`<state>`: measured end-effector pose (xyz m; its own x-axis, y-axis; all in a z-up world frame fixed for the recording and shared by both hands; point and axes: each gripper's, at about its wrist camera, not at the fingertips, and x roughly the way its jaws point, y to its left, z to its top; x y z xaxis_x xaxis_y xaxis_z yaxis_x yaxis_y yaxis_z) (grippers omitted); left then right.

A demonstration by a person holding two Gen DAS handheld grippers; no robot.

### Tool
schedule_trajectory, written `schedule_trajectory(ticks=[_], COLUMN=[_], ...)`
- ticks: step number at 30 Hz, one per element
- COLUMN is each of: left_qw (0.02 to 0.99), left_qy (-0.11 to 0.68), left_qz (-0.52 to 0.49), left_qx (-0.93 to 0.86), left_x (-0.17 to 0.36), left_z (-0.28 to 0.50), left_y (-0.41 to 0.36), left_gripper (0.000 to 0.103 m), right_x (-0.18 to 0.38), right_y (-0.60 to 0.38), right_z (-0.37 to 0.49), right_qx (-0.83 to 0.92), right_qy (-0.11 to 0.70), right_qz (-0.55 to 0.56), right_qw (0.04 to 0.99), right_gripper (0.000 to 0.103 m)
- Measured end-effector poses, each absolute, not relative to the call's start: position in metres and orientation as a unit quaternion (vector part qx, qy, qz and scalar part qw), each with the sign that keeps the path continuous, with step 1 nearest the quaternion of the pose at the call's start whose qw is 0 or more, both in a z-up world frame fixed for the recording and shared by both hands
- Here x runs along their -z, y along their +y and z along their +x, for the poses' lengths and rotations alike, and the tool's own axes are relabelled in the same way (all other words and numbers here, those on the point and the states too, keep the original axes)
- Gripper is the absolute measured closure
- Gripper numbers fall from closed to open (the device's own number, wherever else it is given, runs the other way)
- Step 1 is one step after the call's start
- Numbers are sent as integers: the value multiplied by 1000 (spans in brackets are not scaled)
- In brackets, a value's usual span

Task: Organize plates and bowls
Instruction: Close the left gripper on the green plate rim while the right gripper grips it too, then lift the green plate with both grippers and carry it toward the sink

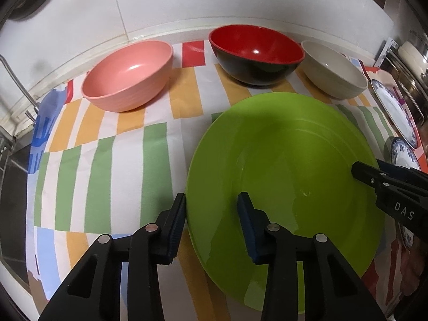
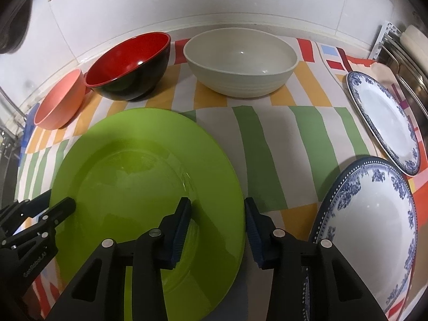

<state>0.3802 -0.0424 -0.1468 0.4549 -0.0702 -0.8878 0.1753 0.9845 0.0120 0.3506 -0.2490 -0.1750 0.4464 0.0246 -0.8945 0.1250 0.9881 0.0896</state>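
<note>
Green plastic fills the middle of both views: a large lime-green plate [image 1: 281,160] lies flat on my striped tablecloth [image 1: 107,160]. My left gripper [image 1: 211,227] straddles the plate's left rim, one finger outside on the cloth, the other over the plate's surface. My right gripper [image 2: 218,230] straddles the opposite rim the same way. Both pairs of jaws stand partly apart with the rim between them, and I cannot tell whether the pads press on it.

Behind the plate, along the white tiled wall [image 1: 187,0], three bowls sit upright in a row: a pink bowl [image 1: 128,76] to the left, a red-and-black bowl [image 1: 255,54] in the middle, a cream bowl [image 1: 334,71] to the right. On the right side of the cloth lie two white plates with blue floral borders: the far patterned plate [image 2: 385,123] and the near patterned plate [image 2: 371,230], just beside my right gripper.
</note>
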Motion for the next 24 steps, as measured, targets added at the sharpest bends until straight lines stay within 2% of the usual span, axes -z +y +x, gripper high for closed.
schedule_trajectory(ticks=[24], left_qw=[871], left_qy=[490], left_qz=[-17], left_qx=[-17], left_x=[113], left_z=[302], left_y=[42], left_gripper=[65], right_x=[133], right_y=[-176], right_z=[316], right_qx=[-23], right_qy=[495], right_qz=[39], right_qw=[868], right_gripper=[62])
